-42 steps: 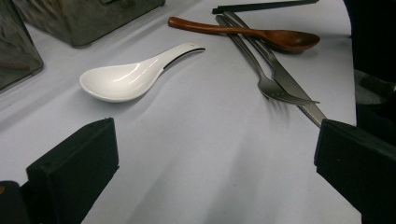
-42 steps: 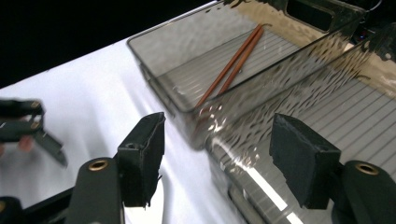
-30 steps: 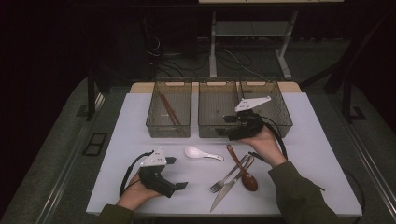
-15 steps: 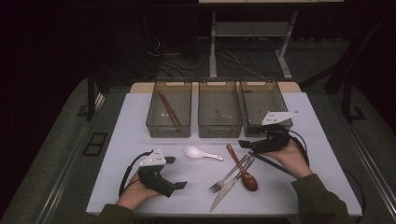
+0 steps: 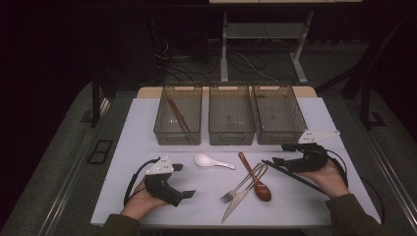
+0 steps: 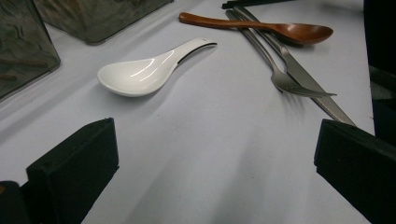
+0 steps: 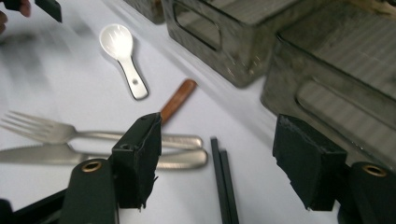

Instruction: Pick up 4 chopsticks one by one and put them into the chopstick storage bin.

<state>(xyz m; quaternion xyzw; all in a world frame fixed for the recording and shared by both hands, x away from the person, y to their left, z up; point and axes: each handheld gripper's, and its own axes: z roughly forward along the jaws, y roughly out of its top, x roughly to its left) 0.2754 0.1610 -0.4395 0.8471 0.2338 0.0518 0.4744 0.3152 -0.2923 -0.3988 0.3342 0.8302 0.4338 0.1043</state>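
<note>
The right claw (image 5: 279, 160) hovered open over the near end of the black chopsticks (image 7: 224, 179), which lay flat on the desk (image 5: 137, 132), its jaws clear of them. Just beside them lay the knife (image 5: 238, 203), fork (image 5: 239, 186) and brown spoon (image 5: 256, 179), bunched together; three mesh bins (image 5: 231, 118) stood close behind. The left claw (image 5: 181, 181) rested open near the white spoon (image 6: 149, 70).

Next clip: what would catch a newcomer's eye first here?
Three mesh bins stand in a row at the far side of the white table, the leftmost holding brown chopsticks. In front lies loose cutlery: a white spoon, a wooden spoon, a fork and a knife. The right gripper, jaws open, hovers over black chopsticks; the left gripper rests open.
</note>
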